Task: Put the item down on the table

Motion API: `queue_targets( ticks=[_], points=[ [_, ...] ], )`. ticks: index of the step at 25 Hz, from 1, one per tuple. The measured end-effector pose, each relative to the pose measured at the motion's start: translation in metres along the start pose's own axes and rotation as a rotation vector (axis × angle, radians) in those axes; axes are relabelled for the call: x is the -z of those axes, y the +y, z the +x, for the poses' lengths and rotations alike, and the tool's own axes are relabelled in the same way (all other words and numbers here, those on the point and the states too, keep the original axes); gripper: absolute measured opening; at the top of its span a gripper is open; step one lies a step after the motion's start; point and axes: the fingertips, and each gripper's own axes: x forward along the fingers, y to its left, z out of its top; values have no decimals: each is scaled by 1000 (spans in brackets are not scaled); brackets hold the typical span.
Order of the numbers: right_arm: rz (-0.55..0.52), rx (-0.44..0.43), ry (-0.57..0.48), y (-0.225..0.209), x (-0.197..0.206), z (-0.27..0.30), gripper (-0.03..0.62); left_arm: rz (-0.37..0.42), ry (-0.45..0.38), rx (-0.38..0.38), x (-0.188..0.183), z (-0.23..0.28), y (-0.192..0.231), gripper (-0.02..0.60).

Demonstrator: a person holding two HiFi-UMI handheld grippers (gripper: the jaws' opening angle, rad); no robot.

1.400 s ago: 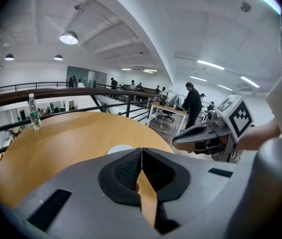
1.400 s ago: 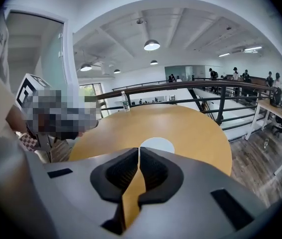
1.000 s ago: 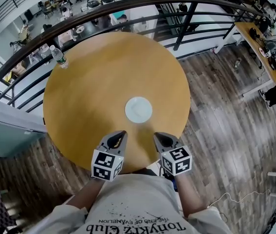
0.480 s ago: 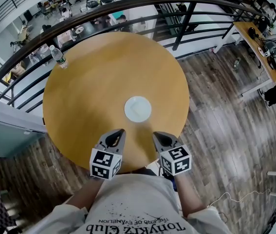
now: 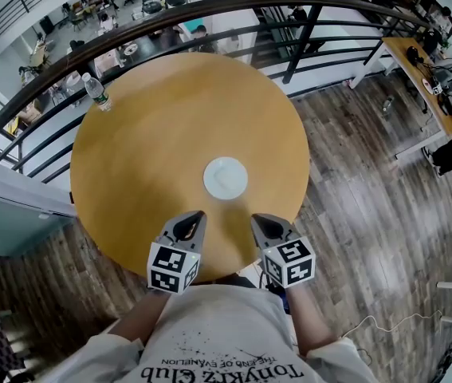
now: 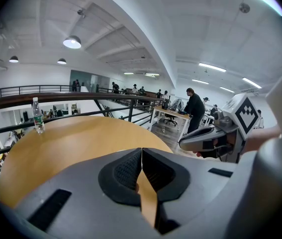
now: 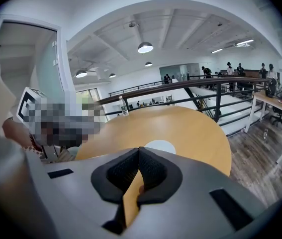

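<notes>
A water bottle (image 5: 96, 92) is stood upright at the far left edge of the table (image 5: 170, 118), beside a dark railing (image 5: 210, 5). A desk (image 5: 417, 66) is seen on the wooden floor (image 5: 369, 206).

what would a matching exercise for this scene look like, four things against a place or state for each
Things
1. water bottle
2. white disc
3. right gripper
4. railing

Place or state
a. jaws shut, nothing between them
b. upright at the far left edge of the table
c. lying flat on the tabletop, away from its edge
d. curves round the table's far side

Pairs: 1-b, 2-c, 3-a, 4-d
</notes>
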Motion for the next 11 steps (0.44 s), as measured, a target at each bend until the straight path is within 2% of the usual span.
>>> queue_targets(
  ticks=[11],
  points=[
    [-15, -20, -20, 2, -10, -1, 25, 3, 7, 3, -1, 1, -3, 25]
  ],
)
